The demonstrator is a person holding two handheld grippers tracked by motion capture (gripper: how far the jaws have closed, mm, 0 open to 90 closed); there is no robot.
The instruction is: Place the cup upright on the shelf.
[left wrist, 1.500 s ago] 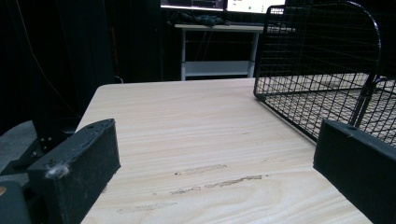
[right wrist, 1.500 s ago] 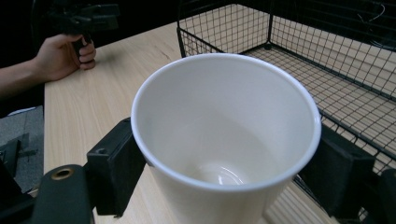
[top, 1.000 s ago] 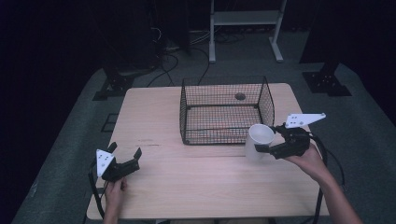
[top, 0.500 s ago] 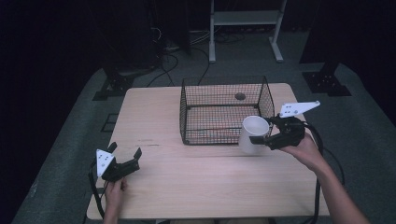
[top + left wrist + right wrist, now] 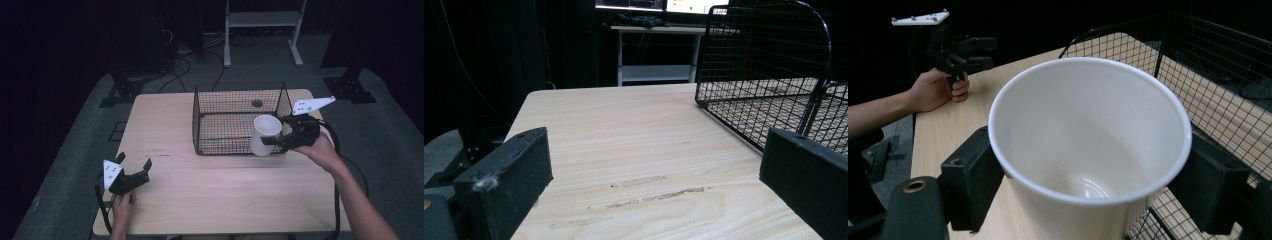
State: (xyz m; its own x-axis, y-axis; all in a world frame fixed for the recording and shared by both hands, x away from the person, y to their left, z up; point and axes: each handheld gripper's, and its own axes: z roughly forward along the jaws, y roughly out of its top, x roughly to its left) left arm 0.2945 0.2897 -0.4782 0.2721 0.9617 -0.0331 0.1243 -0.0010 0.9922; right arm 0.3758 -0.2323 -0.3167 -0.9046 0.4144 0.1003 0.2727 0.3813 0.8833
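Your right hand-held gripper (image 5: pixel 274 141) pinches a white cup (image 5: pixel 265 135) between its two black jaws, upright, at the front right corner of the wire basket (image 5: pixel 239 118); whether the cup's base touches the tabletop (image 5: pixel 210 190) is hidden. In the right gripper view the cup's lower wall is cut off. Your left hand-held gripper (image 5: pixel 134 171) sits near the tabletop's front left corner, jaws spread around nothing. A small dark spot beyond the basket is too blurred to identify.

Lighting is dim overall; the room around the table (image 5: pixel 165 120) falls to near black. The tabletop is evenly lit from above, with soft shadows. The high view is slightly soft. The cup (image 5: pixel 1088 145) interior shows a mild glare at its bottom.
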